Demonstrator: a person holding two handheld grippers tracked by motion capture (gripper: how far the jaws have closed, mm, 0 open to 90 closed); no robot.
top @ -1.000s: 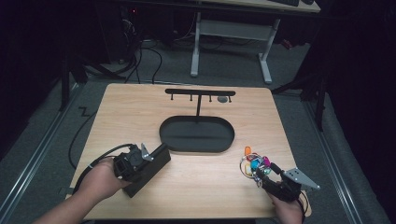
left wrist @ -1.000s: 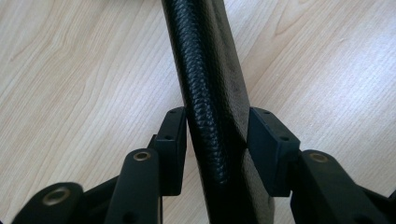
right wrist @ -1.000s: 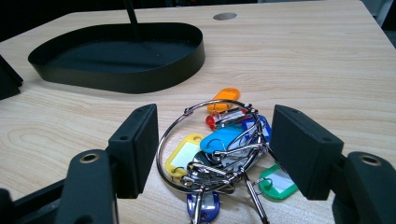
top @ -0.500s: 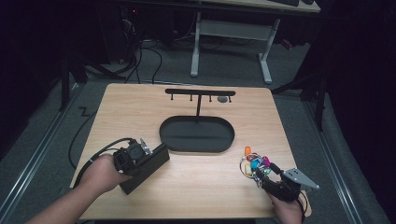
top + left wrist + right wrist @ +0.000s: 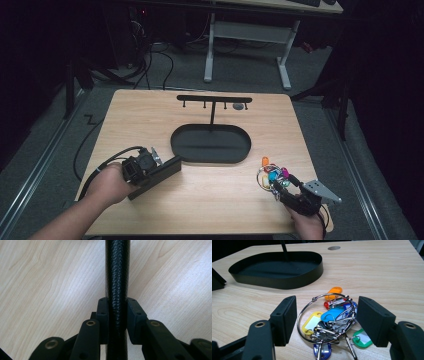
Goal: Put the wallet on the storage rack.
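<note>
Right gripper view: blank key tags

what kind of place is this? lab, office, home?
Likely a lab or test workspace, not a home. A bare wooden table stands on grey carpet, with a height-adjustable desk frame behind it, loose cables on the floor and dark surroundings. The key stand and key bunch look like staged props.

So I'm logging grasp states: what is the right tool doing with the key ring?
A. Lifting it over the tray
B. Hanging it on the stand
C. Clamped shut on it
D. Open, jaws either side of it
D: the right tool stands open, its jaws flanking the key ring, which lies on the table.
</note>
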